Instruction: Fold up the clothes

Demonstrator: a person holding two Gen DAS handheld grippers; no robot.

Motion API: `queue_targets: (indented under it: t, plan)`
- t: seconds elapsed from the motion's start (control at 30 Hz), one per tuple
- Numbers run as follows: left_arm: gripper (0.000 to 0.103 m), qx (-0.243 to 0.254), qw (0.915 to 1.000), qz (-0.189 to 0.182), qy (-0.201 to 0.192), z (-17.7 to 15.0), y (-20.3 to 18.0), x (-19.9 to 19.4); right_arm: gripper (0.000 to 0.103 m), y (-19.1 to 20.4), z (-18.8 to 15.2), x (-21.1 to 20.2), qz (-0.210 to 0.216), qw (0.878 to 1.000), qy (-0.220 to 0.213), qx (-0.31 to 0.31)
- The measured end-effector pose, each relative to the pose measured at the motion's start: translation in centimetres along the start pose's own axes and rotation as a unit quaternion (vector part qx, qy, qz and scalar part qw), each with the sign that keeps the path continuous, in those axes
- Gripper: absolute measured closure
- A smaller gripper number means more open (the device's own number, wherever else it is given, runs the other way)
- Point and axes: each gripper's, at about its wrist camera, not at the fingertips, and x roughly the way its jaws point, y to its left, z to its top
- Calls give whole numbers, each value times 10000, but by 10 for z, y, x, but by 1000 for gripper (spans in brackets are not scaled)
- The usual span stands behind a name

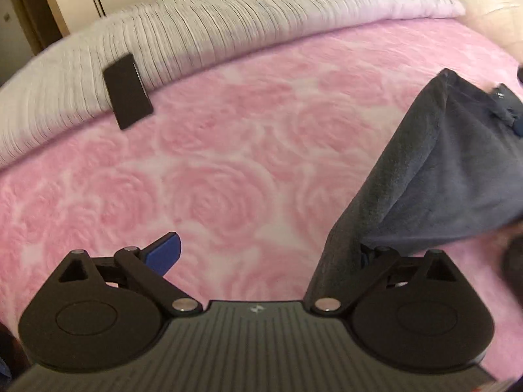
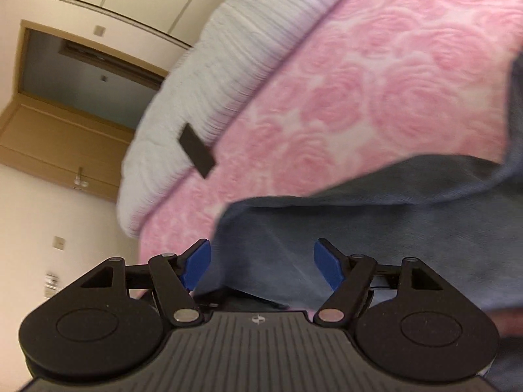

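— Left wrist view: is the dark grey garment (image 1: pixel 457 170) folded yet?
— Hardly; it hangs bunched over the pink rose blanket (image 1: pixel 228 163), draped on one finger of the left gripper (image 1: pixel 268 254), whose jaws gape.
— And the right gripper (image 2: pixel 263 266)?
— Spread too, cloth between, unpinched. Folding remains.

From my left wrist cam: left gripper (image 1: pixel 261 254) has its jaws spread wide over the pink rose-print blanket (image 1: pixel 228 150). The dark grey garment (image 1: pixel 441 176) is draped over the right finger, hiding its blue pad, and runs up to the right edge, where I can just see a bit of the other gripper (image 1: pixel 506 107). A black phone (image 1: pixel 128 90) lies where the blanket meets the white ribbed duvet (image 1: pixel 196 26).
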Motion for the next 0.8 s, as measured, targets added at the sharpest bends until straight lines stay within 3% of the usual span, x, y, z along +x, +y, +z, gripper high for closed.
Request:
queue_targets:
  t: [0.13,0.2,0.3,0.4,0.47,0.57,0.7,0.8]
  plan:
    - [4,-603,9979,-190,166,-20,8,-12,29,-24,-23,-15,-271,9994,95,215]
    - [5,-565,9975,-359,214,-20,15,-12,28,-34,-36,-22,-375,9985,164,351]
    - [8,326,9972,-625,244,0,23,-7,28,-35,-54,-24,-469,9981,396,109]
    - [8,1363,9861,-893,324,29,34,-1,28,-24,-72,-19,-508,9962,653,-267]
    - [8,1476,9824,-1057,440,46,47,-1,28,-18,-80,-17,-468,9961,679,-313]
    - [9,1215,9842,-1222,419,60,64,-12,28,-13,-86,-18,-399,9970,627,-236]
    - [11,516,9873,-1432,462,52,78,-20,27,-8,-92,-18,-322,9974,595,-244]
    - [11,432,9933,-1025,308,32,78,-33,26,-8,-95,-19,-341,9975,585,-196]
